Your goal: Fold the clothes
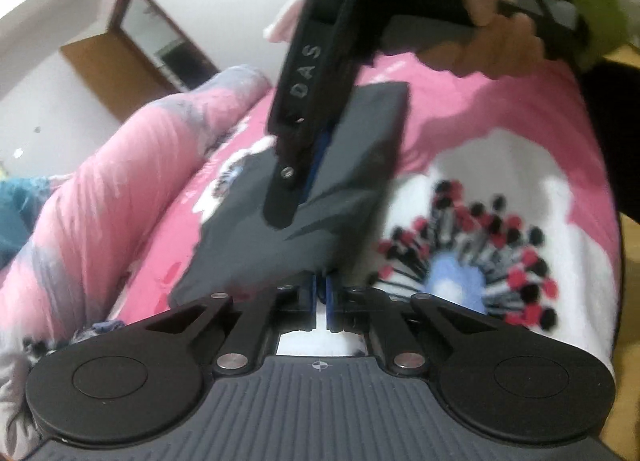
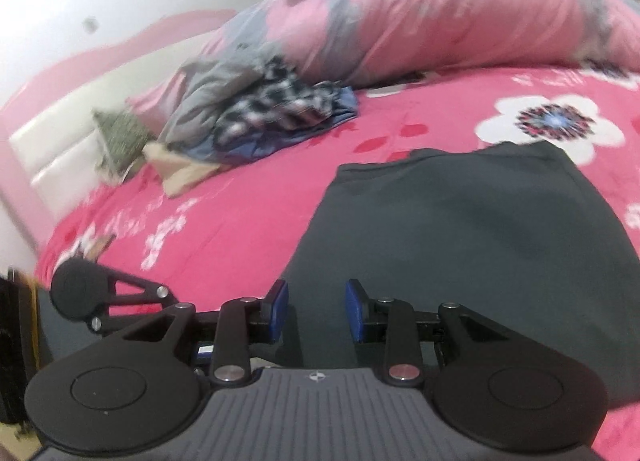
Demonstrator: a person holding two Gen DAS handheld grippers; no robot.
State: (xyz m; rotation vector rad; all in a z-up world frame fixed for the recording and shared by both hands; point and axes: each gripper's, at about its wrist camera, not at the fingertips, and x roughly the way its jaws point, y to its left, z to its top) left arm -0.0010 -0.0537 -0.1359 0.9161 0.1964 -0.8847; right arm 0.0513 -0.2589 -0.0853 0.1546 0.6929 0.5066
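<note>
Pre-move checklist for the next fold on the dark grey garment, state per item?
1. Dark grey garment lies flat on the pink floral bedspread: ok.
2. Right hand-held gripper open over the garment, nothing between its pads: ok.
3. Left hand-held gripper shut; whether it pinches the garment's edge: cannot tell, blurred.
4. Room between the two grippers: not ok, the right one crosses close in front of the left camera.
5. Pile of loose clothes lies apart from the garment: ok.
6. Far edge of the garment aligned: cannot tell.
</note>
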